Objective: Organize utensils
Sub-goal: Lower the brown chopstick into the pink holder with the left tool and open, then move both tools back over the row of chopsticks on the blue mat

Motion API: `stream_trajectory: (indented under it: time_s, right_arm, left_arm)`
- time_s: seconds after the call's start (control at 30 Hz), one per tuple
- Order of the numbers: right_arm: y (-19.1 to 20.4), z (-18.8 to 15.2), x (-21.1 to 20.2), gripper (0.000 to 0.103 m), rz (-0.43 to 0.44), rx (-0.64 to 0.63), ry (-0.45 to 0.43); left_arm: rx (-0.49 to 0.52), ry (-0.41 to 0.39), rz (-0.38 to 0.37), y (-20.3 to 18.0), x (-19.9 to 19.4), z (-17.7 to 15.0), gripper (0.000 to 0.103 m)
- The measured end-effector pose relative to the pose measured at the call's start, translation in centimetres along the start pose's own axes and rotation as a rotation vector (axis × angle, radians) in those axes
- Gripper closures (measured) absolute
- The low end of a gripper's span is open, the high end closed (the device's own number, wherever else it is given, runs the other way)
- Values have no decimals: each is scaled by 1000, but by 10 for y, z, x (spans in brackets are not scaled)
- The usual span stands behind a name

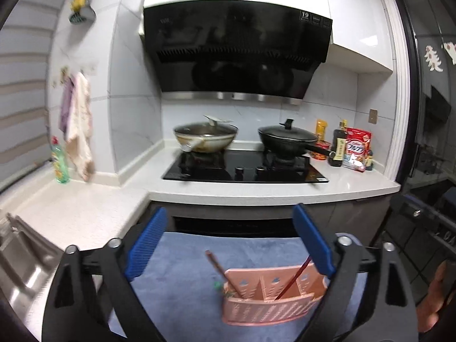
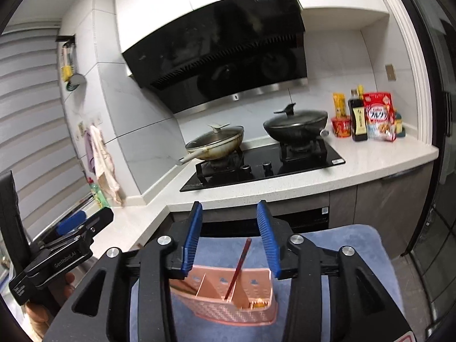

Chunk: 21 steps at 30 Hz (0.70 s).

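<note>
pink perforated plastic utensil caddy (image 1: 268, 305) on blue towel (image 1: 182, 290) holds dark-red chopsticks (image 2: 238, 268); left tool (image 1: 230, 245) and right tool (image 2: 230, 239) both open, empty. sorting appears largely done.

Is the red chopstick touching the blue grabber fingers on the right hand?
Apart. In the right wrist view the red chopstick leans in the pink holder, with open space between it and both blue pads of the right gripper.

Chopstick (image 2: 238, 265) in holder (image 2: 228, 310) on mat (image 2: 342, 250).
</note>
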State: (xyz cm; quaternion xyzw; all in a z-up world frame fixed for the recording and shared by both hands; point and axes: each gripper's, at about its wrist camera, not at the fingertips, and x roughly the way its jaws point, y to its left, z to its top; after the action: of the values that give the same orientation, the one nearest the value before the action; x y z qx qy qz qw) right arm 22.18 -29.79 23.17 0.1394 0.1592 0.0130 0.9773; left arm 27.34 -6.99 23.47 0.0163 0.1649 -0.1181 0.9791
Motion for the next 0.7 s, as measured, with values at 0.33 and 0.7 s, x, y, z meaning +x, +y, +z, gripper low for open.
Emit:
stream_trajectory:
  time_s: [0.33, 0.7]
  right_arm:
    - [7, -88, -85, 59, -38, -66, 150]
    - [0, -252, -120, 59, -158, -106, 414]
  left_arm:
    - [58, 213, 98, 14, -66, -93, 8]
    - [12, 496, 190, 39, -97, -245, 8]
